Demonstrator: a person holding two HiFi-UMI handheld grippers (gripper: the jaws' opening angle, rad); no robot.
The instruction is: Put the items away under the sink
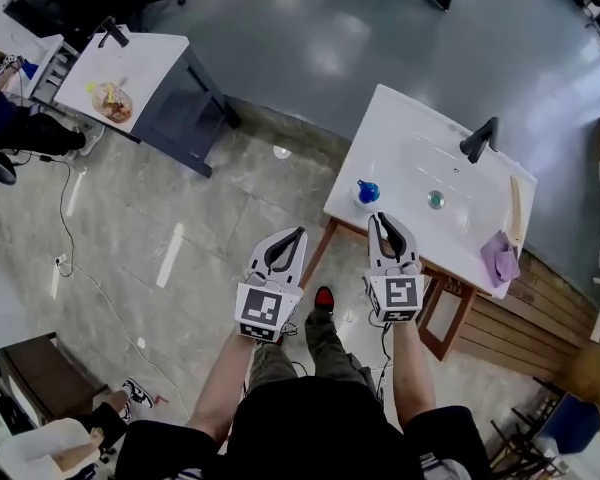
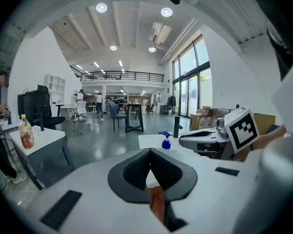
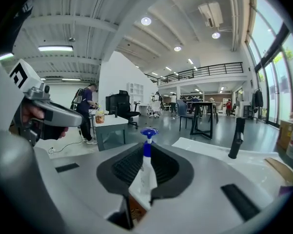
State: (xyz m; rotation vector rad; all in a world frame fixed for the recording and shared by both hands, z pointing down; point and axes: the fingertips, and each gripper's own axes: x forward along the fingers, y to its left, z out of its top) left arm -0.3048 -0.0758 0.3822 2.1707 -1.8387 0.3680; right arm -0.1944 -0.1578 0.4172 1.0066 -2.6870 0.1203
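Evidently the bottle (image 1: 368,192) and cloth (image 1: 499,258) lie on the sink (image 1: 410,138), not stored; left gripper (image 1: 298,236) and right gripper (image 1: 382,220) are clenched empty.

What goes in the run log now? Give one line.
left gripper: jaws shut | right gripper: jaws shut | spray bottle: upright on sink

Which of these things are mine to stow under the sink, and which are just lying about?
For the job, on the sink top: blue-capped pump bottle, purple cloth, pale long stick.
Lying about: drink bottle, on the side table.
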